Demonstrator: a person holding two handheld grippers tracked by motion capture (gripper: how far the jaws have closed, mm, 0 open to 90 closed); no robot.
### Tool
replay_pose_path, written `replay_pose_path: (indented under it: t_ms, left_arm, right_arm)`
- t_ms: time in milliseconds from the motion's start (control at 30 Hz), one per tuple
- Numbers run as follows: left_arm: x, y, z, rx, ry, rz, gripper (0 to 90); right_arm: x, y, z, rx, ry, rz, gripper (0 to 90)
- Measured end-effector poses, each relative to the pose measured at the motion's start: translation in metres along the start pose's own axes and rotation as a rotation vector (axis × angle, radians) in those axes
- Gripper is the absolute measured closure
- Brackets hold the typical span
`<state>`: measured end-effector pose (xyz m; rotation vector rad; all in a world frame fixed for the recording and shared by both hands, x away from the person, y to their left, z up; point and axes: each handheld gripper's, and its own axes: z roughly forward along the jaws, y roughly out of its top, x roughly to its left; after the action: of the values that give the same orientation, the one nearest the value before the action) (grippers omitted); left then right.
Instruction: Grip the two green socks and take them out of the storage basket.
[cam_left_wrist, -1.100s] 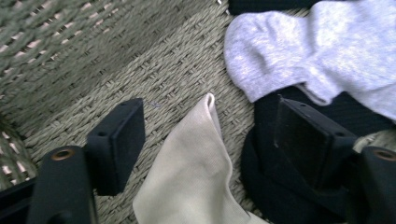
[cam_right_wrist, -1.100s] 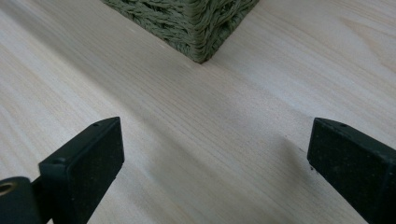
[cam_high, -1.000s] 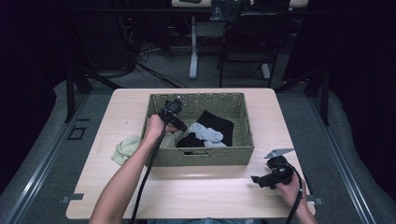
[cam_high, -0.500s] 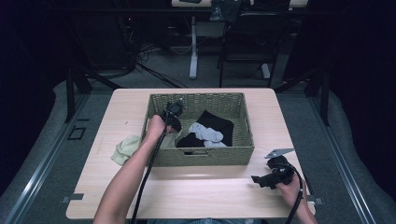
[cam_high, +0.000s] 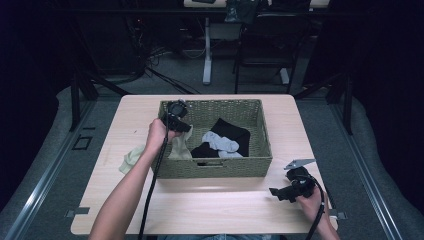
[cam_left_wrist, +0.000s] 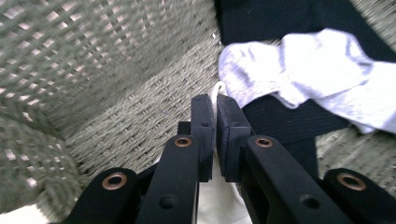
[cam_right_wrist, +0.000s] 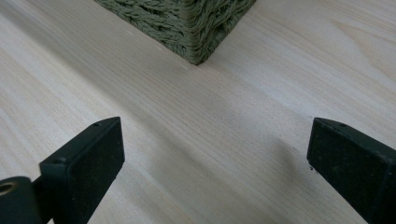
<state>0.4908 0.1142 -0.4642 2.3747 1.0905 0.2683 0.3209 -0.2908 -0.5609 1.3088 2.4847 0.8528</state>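
1. Pale green sock (cam_high: 131, 158), lying on the tabletop (cam_high: 220, 205) just beside the basket's left wall, part of it reaching past the tabletop edge. Apparently already taken out.

2. Left gripper (cam_high: 176, 116), over the left end of the woven basket (cam_high: 220, 167). Its fingers (cam_left_wrist: 202, 135) have just closed and pinch a second pale green sock (cam_high: 179, 148), which hangs from them down inside the near-left corner.
   - Handling advice: lift straight until the hanging toe is above the rim, then carry left and lay it beside its mate; the weave could snag the fabric if dragged over the wall.

3. Basket contents: a white sock (cam_high: 220, 144) lying across a black sock (cam_high: 231, 132), both near the middle.

4. Right gripper (cam_high: 290, 191), resting near the front right corner of the tabletop, well apart from the basket. Fingers (cam_right_wrist: 84, 163) stand wide with nothing between them.

5. View notes.
   - Left gripper view: cream-pale cloth (cam_left_wrist: 217, 200) is nipped between the pads, with only a thin edge above them. The grip is shallow; the high view is too coarse to show this.
   - High view: gives the sock's hanging length and the landing spot.
   - Right gripper view: bare wood and one basket corner (cam_right_wrist: 198, 42).
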Motion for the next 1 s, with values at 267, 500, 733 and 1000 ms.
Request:
replay_pose_path:
  t_ms: [267, 500, 733, 1000]
  left_arm:
    - [-0.001, 0.004, -0.033, -0.063, 0.021, 0.021, 86.7]
    - [-0.004, 0.013, -0.059, -0.103, 0.031, 0.040, 86.7]
    - [-0.006, 0.022, -0.084, -0.136, 0.048, 0.054, 86.6]
    - [-0.003, 0.023, -0.125, -0.183, 0.079, 0.067, 86.7]
  right_arm:
    - [0.001, 0.000, 0.000, -0.007, 0.005, 0.003, 3.4]
    - [0.001, 0.000, 0.000, -0.003, 0.004, 0.003, 3.4]
    - [0.001, 0.000, 0.001, -0.005, 0.003, 0.002, 3.4]
    - [0.001, 0.000, 0.001, 0.002, 0.000, -0.002, 3.4]
